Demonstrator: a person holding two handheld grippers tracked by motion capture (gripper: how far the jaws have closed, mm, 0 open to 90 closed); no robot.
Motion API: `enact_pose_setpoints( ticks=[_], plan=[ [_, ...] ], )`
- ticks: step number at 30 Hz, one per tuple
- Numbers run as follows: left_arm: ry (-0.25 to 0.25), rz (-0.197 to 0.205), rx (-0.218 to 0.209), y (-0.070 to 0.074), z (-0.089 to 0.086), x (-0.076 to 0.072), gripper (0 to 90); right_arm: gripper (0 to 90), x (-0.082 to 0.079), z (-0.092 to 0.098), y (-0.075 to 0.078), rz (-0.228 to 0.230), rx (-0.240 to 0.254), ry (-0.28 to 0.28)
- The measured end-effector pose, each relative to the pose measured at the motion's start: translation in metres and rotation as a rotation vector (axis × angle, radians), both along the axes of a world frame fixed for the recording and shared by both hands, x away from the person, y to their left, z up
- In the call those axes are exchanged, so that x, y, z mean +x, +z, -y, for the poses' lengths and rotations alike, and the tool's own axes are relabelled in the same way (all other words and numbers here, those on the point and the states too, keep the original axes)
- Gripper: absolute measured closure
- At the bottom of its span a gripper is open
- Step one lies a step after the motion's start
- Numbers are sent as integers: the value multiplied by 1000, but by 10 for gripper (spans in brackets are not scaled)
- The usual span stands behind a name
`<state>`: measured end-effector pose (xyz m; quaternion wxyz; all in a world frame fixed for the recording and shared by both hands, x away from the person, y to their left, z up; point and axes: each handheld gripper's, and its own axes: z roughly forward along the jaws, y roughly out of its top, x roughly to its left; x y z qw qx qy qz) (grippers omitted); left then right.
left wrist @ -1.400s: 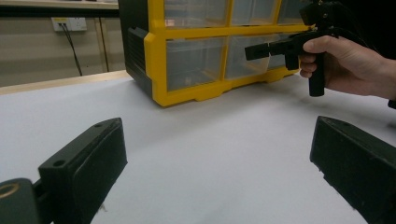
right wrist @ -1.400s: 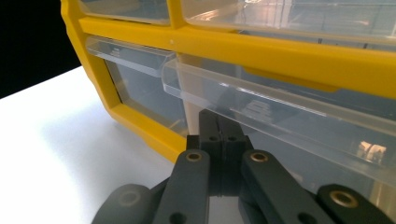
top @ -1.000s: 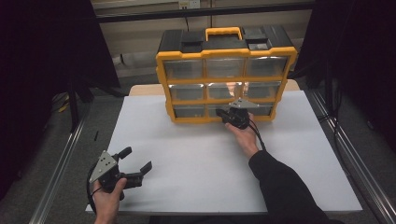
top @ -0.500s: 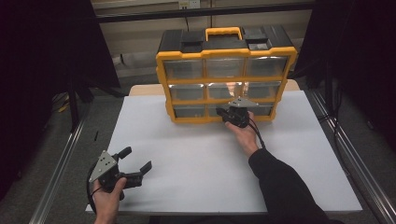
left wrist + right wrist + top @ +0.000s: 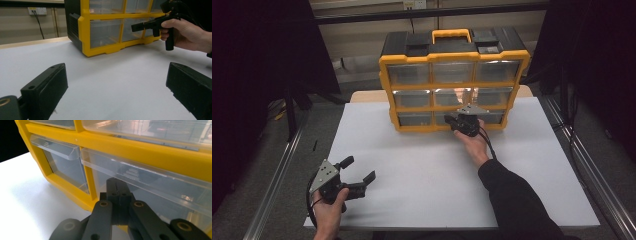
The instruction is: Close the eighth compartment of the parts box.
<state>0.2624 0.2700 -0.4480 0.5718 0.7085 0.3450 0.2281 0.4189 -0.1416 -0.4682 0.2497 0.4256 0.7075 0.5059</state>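
Just under drawer lip (image 5: 140, 173): closed fingers (image 5: 113, 188)

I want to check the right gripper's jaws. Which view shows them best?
The right gripper view: the right gripper has its jaws pressed together under the clear lip of the bottom middle drawer. The high view shows it small from above; the left gripper view, from the side.

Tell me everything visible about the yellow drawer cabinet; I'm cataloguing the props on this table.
The drawer cabinet is a yellow plastic frame with a black top and a yellow carry handle. It holds nine clear drawers in three rows of three, all pushed in, each with a lip pull; contents cannot be made out. It stands upright at the far side of the white table, facing the person. The right tool, shut, sits under the lip of the bottom middle drawer; contact is unclear.
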Motion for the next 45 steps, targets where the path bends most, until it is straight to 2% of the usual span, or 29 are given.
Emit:
enact_pose_setpoints(
  ticks=[2, 10, 11, 12, 15, 18, 20, 21, 24, 28, 30, 31, 32, 33, 34, 35, 36, 40, 45],
  plan=[
    [11, -7, -13, 0, 1, -2, 35, 900, 0, -1, 0, -3, 0, -4],
    [14, 5, -1, 0, -4, -6, 35, 886, -1, 1, -1, -29, 29, 1],
    [10, 5, -16, 0, -4, -6, 35, 852, -1, 2, -2, -40, 40, 11],
    [7, 7, -6, 0, -4, -6, 35, 826, -2, 2, -2, -45, 43, 15],
    [19, 8, -14, 1, -4, -9, 35, 721, -6, 2, -1, -33, 41, 16],
    [5, 8, -3, 1, -5, -9, 35, 639, -11, 3, 2, -22, 48, -3],
    [10, 5, -14, 1, -4, -9, 35, 575, -15, 3, 3, -21, 47, 0],
    [15, 7, -4, 1, -4, -10, 35, 524, -18, 3, 3, -24, 60, 0],
    [13, 4, -20, 1, -4, -10, 35, 400, -22, 6, 3, -28, 59, -3],
    [8, 8, -18, 1, -4, -9, 35, 298, -29, 11, 6, -18, 87, -7],
    [10, 8, -15, 1, -4, -9, 35, 238, -33, 12, 7, -6, 79, 6],
    [10, 8, -15, 1, -4, -9, 35, 238, -33, 12, 7, -6, 79, 6],
    [10, 7, -15, 1, -4, -9, 35, 190, -36, 13, 8, -2, 85, 14],
    [9, 6, -17, 1, -4, -9, 35, 96, -39, 17, 11, -7, 94, 15],
    [9, 6, -17, 1, -4, -9, 35, 96, -39, 17, 11, -7, 94, 15],
    [12, 12, -10, 2, -4, -8, 35, 31, -42, 22, 14, -1, 106, 4],
    [10, 12, -9, 2, -4, -8, 35, 3, -43, 24, 15, -3, 110, 5],
    [5, 8, -11, 1, -4, -8, 35, 0, -51, 34, 18, 17, 95, -5],
    [15, 6, -20, 1, -4, -8, 35, 14, -62, 46, 20, 14, 90, -2]
  ],
)
